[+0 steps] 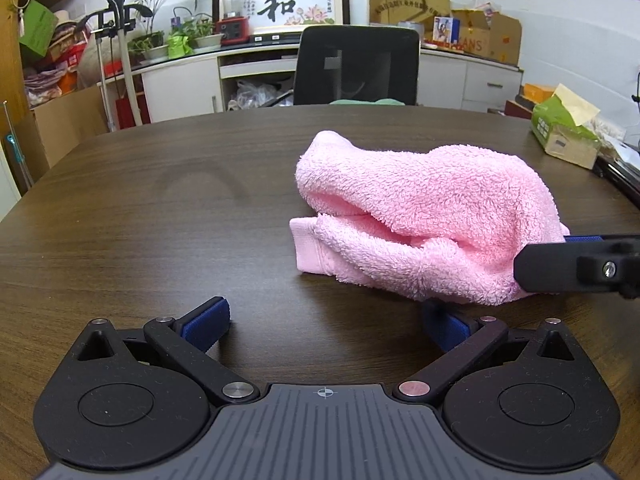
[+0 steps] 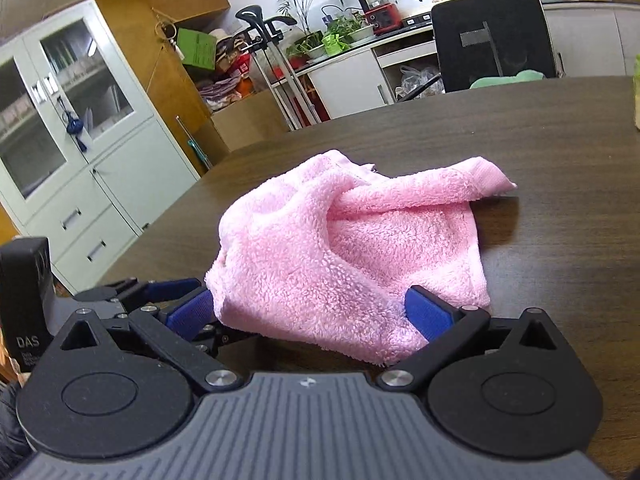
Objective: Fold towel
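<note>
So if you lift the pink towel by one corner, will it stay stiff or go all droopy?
Probably droopy: the pink towel already sags in soft, rumpled folds on the table. It looks fluffy and likely light. Its loopy surface should grip the blue fingers rather than slip.

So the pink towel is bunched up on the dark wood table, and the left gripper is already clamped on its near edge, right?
Not quite. The left wrist view shows the left gripper open, fingers wide apart, holding nothing. The pink towel is indeed bunched up on the dark wood table; the right gripper straddles its near edge.
</note>
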`<state>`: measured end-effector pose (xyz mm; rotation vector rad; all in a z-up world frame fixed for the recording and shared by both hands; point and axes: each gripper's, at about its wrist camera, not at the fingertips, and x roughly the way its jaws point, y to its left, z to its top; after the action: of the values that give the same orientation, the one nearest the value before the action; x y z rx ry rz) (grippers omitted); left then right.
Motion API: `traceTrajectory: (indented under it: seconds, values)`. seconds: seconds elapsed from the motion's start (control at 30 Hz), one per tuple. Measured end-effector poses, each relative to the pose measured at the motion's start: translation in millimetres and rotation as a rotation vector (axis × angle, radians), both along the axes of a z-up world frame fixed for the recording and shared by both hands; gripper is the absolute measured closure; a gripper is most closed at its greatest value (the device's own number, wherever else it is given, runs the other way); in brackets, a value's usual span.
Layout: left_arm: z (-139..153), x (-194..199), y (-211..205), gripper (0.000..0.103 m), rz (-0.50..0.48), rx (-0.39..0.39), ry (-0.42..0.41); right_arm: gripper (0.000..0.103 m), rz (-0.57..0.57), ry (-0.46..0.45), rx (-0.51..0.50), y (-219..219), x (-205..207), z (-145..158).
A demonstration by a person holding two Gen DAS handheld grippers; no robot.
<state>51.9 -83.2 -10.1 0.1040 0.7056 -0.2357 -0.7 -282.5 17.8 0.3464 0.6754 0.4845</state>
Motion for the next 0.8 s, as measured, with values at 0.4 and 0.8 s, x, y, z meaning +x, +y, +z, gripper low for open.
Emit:
traceTrajectory:
  seconds: [0.4, 0.8]
  values:
    - [-0.2, 1.8, 0.0, 0.0, 0.0, -0.002, 0.0, 0.001, -0.003, -0.018, -0.033, 5.3, -8.7, 0.4]
    - [0.5, 3.0, 4.6, 0.0, 0.004, -0.009, -0.002, 0.001, -0.007, -0.024, -0.038, 5.1, -6.6, -0.6]
